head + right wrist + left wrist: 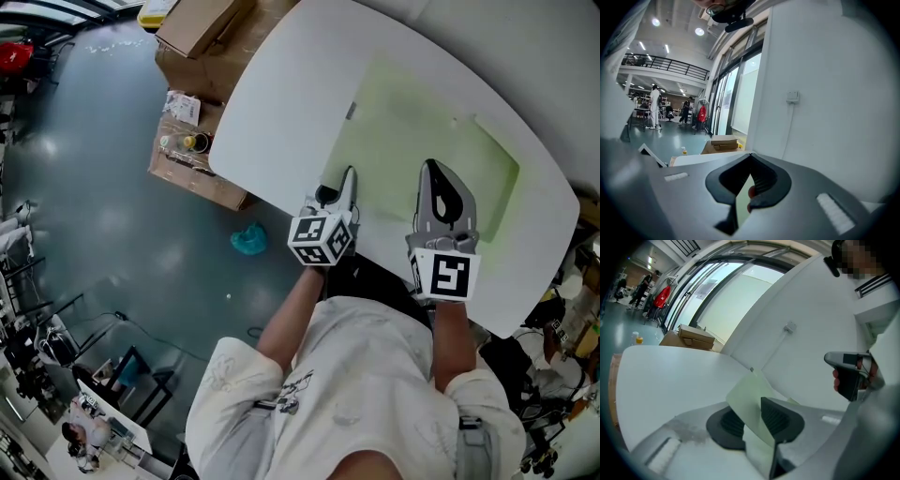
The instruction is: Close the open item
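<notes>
- The white table point(272, 103) carries the pale green folder point(422, 141), which lies open and flat across its middle.
- The folder looks thin, light and floppy, and probably slick. It should bend rather than swing stiffly, so a free edge or corner is the place to take it.
- The left gripper point(349, 174) has its fingers nipped on the near left corner, and the cover curls up between them.
- The right gripper point(434, 169) sits over the near edge with its fingertips together. Whether they pinch the sheet, I cannot tell.
</notes>
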{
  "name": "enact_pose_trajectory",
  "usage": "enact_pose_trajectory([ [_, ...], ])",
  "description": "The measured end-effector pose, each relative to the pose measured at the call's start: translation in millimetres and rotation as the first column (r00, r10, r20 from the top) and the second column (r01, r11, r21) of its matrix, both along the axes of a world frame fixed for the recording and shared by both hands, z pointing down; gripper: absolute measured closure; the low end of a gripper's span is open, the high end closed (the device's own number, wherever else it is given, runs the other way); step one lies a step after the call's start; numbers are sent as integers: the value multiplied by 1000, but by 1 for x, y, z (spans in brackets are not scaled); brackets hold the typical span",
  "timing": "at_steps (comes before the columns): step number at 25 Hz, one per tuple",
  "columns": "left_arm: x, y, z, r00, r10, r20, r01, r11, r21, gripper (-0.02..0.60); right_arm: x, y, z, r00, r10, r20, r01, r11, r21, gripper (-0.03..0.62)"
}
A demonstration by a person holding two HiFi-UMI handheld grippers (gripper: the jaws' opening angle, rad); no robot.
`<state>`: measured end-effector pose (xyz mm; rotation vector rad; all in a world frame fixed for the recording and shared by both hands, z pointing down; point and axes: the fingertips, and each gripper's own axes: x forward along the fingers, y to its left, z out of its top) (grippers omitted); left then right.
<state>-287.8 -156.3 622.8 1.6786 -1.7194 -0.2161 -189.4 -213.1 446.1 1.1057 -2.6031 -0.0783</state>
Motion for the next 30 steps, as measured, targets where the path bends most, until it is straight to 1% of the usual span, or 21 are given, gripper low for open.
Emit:
enact_pose_trajectory([
  [5, 5, -2, -14, 999, 37, 11, -38, 999, 37, 502, 6, 3, -6, 1000, 28, -1, -28, 999, 18, 592],
  [15, 32, -8, -56, 991, 114, 63, -121, 985, 121, 503, 36, 15, -26, 994, 102, 26, -103, 993, 55, 592],
  [21, 52, -14, -73, 987, 136, 92, -149, 976, 158, 503, 66, 18, -34, 988, 150, 48, -153, 986, 71, 592],
  [27, 77, -19, -103, 976, 168, 142, -194, 961, 198, 503, 100, 19, -46, 978, 196, 77, -202, 976, 79, 592],
  [30, 88, -18, -115, 971, 173, 167, -207, 954, 215, 503, 112, 23, -49, 976, 204, 81, -211, 974, 80, 592],
])
